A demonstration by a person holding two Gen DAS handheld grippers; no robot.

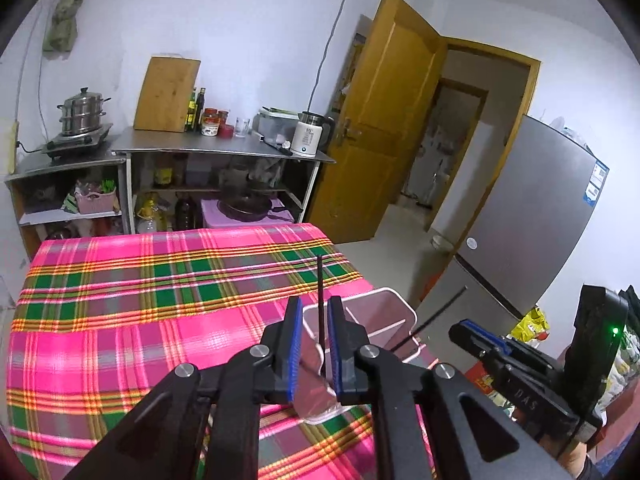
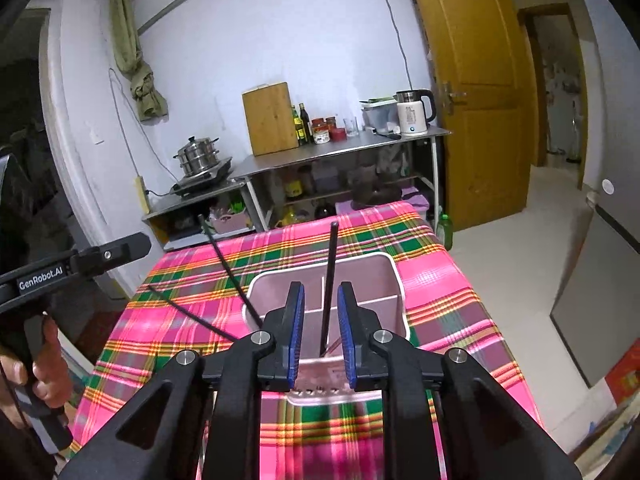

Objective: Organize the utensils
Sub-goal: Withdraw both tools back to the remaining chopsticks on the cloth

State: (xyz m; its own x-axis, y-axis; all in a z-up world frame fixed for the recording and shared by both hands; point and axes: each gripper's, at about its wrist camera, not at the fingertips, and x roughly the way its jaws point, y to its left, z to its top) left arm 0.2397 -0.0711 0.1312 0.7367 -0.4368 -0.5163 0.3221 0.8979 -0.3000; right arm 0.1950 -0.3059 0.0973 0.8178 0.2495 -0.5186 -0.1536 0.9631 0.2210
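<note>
The worktop (image 2: 440,280) with its plaid cloth carries a pink holder (image 2: 384,264). Only the right view shows its dividers and three chopsticks (image 2: 330,280) inside. Right gripper (image 2: 320,334) is released around one; left gripper (image 1: 314,344) is slightly parted, not pressing a chopstick (image 1: 321,292).

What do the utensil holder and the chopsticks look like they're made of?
Utensil holder: probably plastic, pale pink, smooth and slightly translucent, with moulded rounded corners. Chopsticks: thin, straight, matte black sticks; painted wood or plastic, the look leaves it open.
</note>
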